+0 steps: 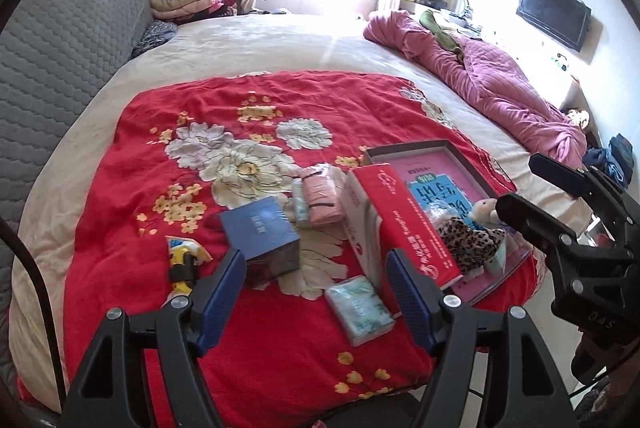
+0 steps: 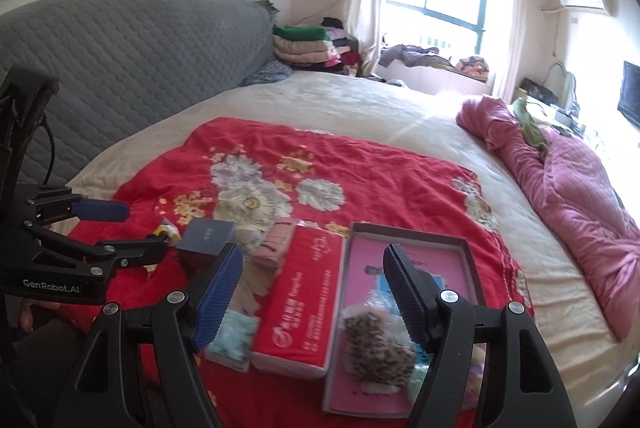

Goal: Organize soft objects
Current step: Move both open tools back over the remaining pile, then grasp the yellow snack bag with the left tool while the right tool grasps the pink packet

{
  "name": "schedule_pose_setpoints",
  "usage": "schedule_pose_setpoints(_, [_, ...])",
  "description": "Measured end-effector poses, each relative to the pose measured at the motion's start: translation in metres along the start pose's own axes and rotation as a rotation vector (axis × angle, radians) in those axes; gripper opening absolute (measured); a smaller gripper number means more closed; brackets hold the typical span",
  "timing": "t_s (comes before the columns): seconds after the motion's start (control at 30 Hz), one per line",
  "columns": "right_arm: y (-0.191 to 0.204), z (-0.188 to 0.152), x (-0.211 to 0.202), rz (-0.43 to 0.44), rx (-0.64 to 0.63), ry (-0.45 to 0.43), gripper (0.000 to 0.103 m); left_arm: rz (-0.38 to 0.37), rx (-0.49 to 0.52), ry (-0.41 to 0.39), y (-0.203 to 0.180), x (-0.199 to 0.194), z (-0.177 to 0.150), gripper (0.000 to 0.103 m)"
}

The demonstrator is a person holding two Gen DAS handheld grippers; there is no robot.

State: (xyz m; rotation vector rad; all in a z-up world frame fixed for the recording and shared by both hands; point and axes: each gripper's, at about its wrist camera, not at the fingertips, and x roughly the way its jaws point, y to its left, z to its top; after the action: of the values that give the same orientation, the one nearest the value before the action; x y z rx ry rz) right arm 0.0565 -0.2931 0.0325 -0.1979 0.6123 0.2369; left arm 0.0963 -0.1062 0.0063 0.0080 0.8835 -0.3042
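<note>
Both of your hand-held grippers hang above the near end of the bed (image 1: 304, 40), each with its jaws apart and nothing between them: the left gripper (image 1: 316, 280) over the red blanket (image 1: 192, 116), the right gripper (image 2: 312, 288) over the tray (image 2: 468, 248).

The soft things lie in two places. The leopard plush (image 2: 378, 352) sits in the tray on the pink book (image 2: 362, 268), with crinkly clear wrap touching it. On the blanket, left of the red box (image 2: 296, 304), are the teal tissue pack (image 1: 360, 308), nearest you, and the pink pack (image 1: 322, 198) farther back, beside the blue box (image 1: 260, 232).

The step in hand looks like choosing a first pick, probably a soft item for the tray:
- Take the tissue pack with your left gripper; it is the closest and lies flat and clear of the boxes
- Come down steeply, straddle its short sides, and squeeze gently, since it will likely give
- Keep clear of the red box's edge, which leans just beside the pack
- Hold your right gripper back from the plush so the two tools do not cross over the tray
</note>
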Motion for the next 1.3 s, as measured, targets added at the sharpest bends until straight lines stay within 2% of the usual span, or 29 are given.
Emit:
schedule_pose_setpoints(0.33, [0.025, 0.031, 0.034, 0.004, -0.072, 0.050, 0.075, 0.014, -0.047, 0.008, 0.040, 0.014, 0.012, 0.072])
schedule_pose_setpoints(0.63, [0.033, 0.054, 0.096, 0.050, -0.100, 0.153, 0.075, 0.026, -0.093, 0.028, 0.072, 0.033, 0.017, 0.072])
schedule_pose_setpoints(0.83, [0.043, 0.068, 0.166, 0.092, -0.144, 0.309, 0.075, 0.052, -0.114, 0.032, 0.092, 0.049, 0.019, 0.072])
schedule_pose_setpoints(0.9, [0.046, 0.071, 0.190, 0.066, -0.167, 0.366, 0.075, 0.066, -0.128, 0.033, 0.102, 0.054, 0.016, 0.072])
schedule_pose_setpoints(1.03, [0.051, 0.074, 0.244, 0.092, -0.199, 0.505, 0.075, 0.123, -0.144, 0.051, 0.126, 0.065, 0.006, 0.072])
schedule_pose_setpoints(1.13, [0.052, 0.073, 0.278, 0.072, -0.233, 0.619, 0.075, 0.128, -0.169, 0.068, 0.143, 0.072, -0.001, 0.072])
schedule_pose_setpoints(1.17, [0.053, 0.072, 0.290, 0.094, -0.237, 0.659, 0.074, 0.131, -0.178, 0.075, 0.147, 0.075, -0.003, 0.072])
schedule_pose_setpoints(1.23, [0.051, 0.070, 0.306, 0.079, -0.223, 0.701, 0.075, 0.135, -0.189, 0.089, 0.155, 0.081, -0.008, 0.072])
schedule_pose_setpoints(1.3, [0.049, 0.068, 0.319, 0.105, -0.216, 0.753, 0.075, 0.132, -0.197, 0.102, 0.161, 0.087, -0.014, 0.072])
